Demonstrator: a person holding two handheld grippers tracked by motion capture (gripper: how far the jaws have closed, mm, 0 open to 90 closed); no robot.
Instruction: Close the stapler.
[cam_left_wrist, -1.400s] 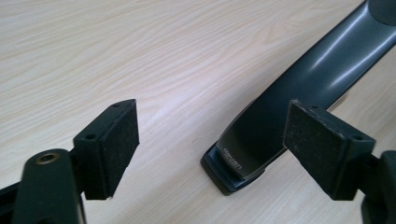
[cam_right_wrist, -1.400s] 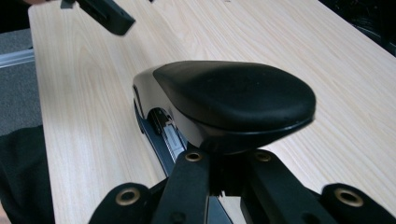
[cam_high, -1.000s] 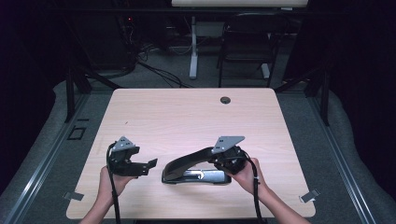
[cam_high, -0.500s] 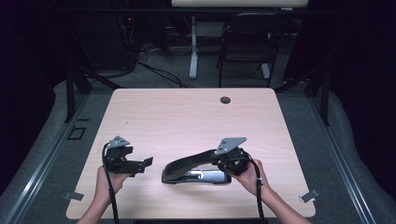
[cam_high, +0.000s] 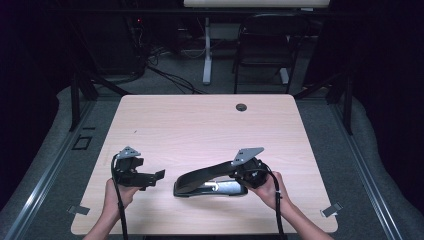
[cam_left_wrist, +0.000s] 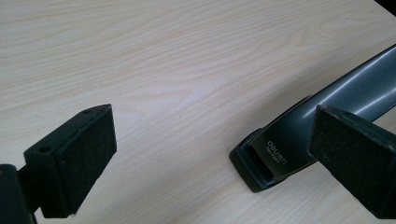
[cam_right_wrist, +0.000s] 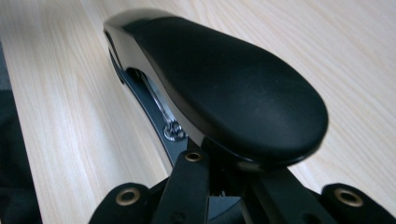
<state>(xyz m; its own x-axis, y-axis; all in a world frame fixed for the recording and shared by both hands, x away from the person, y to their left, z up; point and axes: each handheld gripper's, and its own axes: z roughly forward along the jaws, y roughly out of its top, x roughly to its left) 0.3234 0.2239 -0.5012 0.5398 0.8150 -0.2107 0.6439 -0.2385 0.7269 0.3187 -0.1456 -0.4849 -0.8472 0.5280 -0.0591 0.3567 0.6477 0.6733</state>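
A large black stapler (cam_high: 205, 177) lies on the light wooden table (cam_high: 200, 125) near its front edge, arm raised and nose pointing left. My right gripper (cam_high: 241, 172) is shut on its rear end; in the right gripper view the stapler's arm (cam_right_wrist: 224, 88) rises just beyond the closed jaws (cam_right_wrist: 215, 186). My left gripper (cam_high: 158, 175) is held just left of the stapler's nose, open and holding nothing. In the left gripper view its pads (cam_left_wrist: 74, 158) stand wide apart, and the stapler's nose (cam_left_wrist: 280, 154) lies ahead near the right pad, apart from it.
A small round cable hole (cam_high: 241, 107) sits near the table's far edge. Beyond the table stand a black chair (cam_high: 265, 45) and a white desk leg (cam_high: 207, 50), with cables on the floor. Bare tabletop stretches behind the stapler.
My left gripper has drawn back a little to the left, away from the stapler's nose. The stapler and the right gripper have barely moved.
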